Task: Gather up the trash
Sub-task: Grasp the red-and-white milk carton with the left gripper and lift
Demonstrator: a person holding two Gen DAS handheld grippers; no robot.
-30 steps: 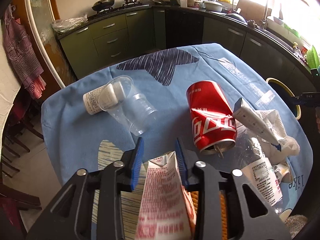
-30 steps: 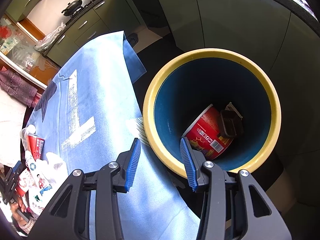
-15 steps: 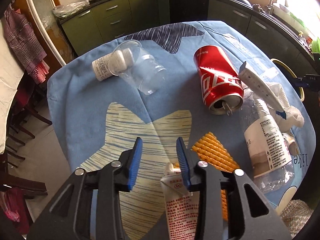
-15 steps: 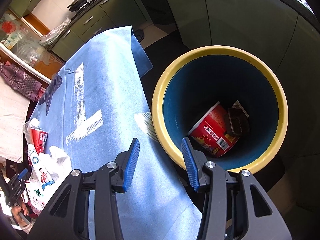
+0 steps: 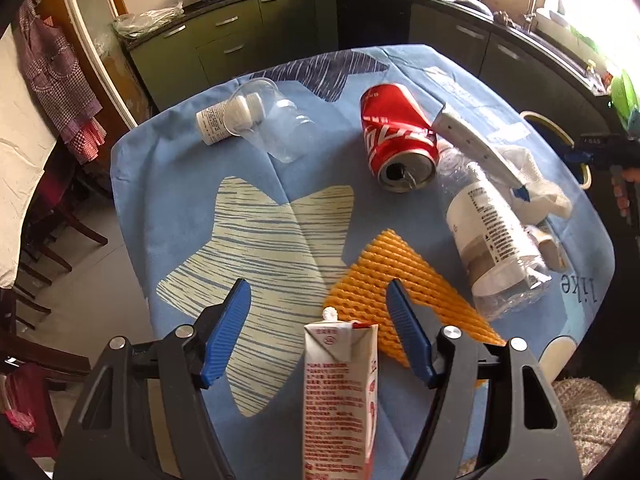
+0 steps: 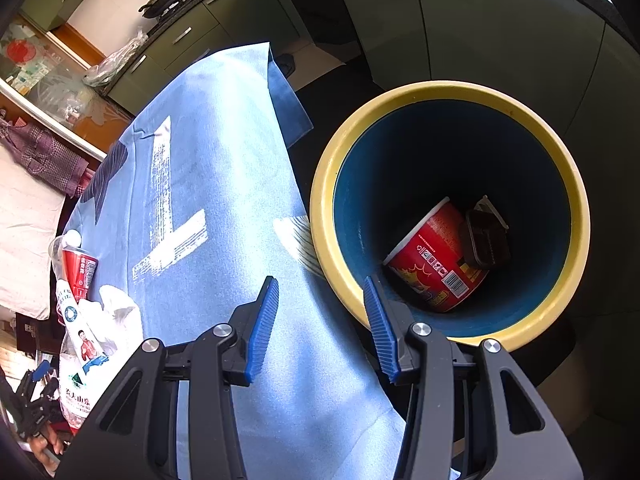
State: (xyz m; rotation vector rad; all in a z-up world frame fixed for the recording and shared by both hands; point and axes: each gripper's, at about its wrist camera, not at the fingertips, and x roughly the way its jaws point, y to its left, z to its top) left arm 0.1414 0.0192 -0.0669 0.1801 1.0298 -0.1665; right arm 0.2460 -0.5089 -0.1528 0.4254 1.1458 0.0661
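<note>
noodle cup (image 6: 434,266) in bin (image 6: 320,216) only beyond open right claw (image 6: 320,320); carton (image 5: 340,392) between opening left claw (image 5: 318,320), untouched

The left gripper (image 5: 318,330) tilts steeply downward, its jaws opening — the blue pads (image 5: 224,334) press on nothing. The right gripper (image 6: 320,326) points down likewise, jaws parted and empty.
</note>
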